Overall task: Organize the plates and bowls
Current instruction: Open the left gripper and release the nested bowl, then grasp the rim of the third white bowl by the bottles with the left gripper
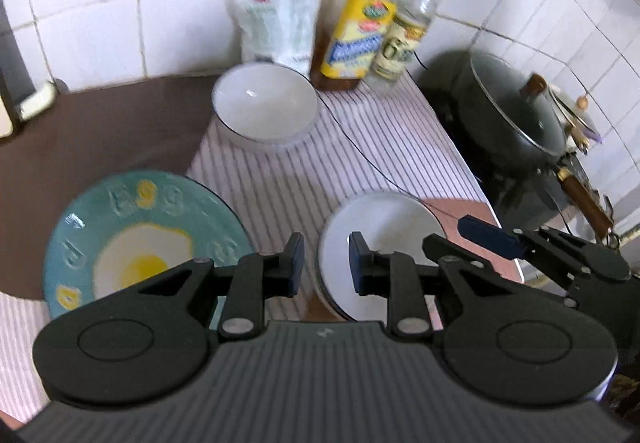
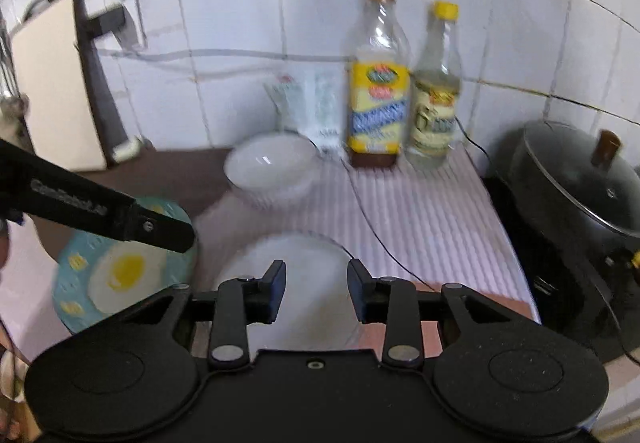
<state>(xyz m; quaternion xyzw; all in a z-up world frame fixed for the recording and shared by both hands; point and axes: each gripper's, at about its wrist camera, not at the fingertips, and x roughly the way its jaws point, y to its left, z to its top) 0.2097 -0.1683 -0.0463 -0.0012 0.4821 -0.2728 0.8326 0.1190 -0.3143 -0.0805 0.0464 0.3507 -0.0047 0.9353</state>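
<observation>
Left wrist view: the left gripper (image 1: 326, 263), jaws apart and empty, hovers between the egg-pattern plate (image 1: 132, 235) and a white plate (image 1: 380, 239); a white bowl (image 1: 264, 103) sits farther back on the striped cloth (image 1: 360, 163).

Right wrist view: the right gripper (image 2: 316, 291), jaws apart, hovers over the white plate (image 2: 304, 283), seemingly without touching, though blur obscures this.

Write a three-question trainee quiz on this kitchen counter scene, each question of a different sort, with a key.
1. True or false: the left gripper is shut on the white plate.
2. Multiple choice: the white bowl stands on (A) the teal fried-egg plate, (B) the striped cloth, (C) the lidded black pot.
3. Fill in: both bottles, the yellow-labelled bottle and the smaller clear bottle, stand against the ____ wall.

Key:
1. False; its jaws stand open and empty, as do those of the right gripper.
2. B.
3. Tiled.
</observation>
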